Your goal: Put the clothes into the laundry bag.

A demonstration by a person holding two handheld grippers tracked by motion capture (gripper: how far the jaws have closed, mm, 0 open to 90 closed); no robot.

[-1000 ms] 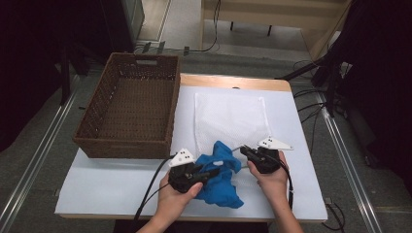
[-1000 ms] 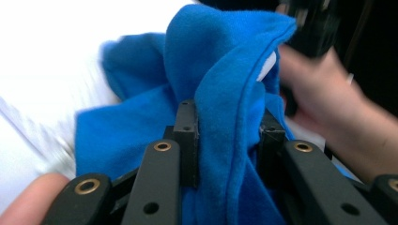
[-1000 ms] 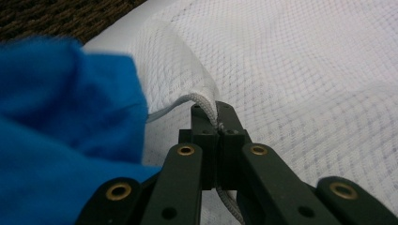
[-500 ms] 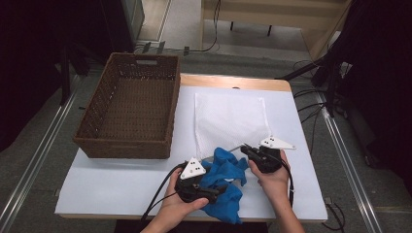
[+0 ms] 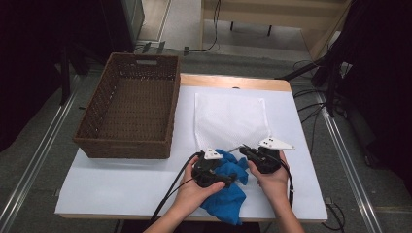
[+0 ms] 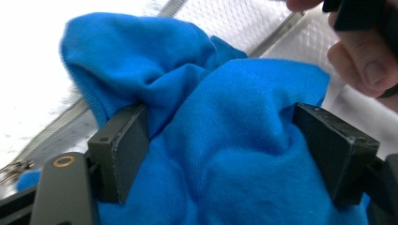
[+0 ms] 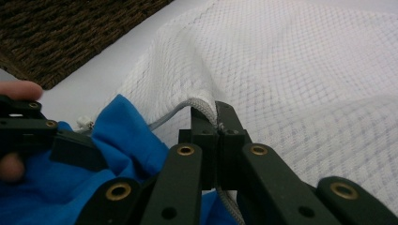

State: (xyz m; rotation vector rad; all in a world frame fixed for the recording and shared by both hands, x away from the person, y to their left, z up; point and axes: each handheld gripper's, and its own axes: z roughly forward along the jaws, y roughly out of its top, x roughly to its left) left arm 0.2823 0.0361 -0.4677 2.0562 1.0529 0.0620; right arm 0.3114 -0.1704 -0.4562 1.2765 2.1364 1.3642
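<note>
In the high view, a crumpled bright blue knit cloth [image 5: 228, 187] lies at the near edge of the white worktop [image 5: 121, 179], at the mouth of a flat white mesh zip bag [image 5: 229, 119]. The left tool [image 5: 228, 180] rests on the cloth; the right tool [image 5: 243, 148] sits at the bag's near corner. A brown woven rectangular basket [image 5: 128, 114] stands to the left.

In the left gripper view, the left tool [image 6: 220, 136] stands apart, its jaws having just been opening, with a bulge of blue cloth [image 6: 225, 140] between them.

In the right gripper view, the right tool [image 7: 217, 123] is clamped together on the bag's zipper edge [image 7: 199, 104], blue cloth [image 7: 126, 136] just beside.
</note>
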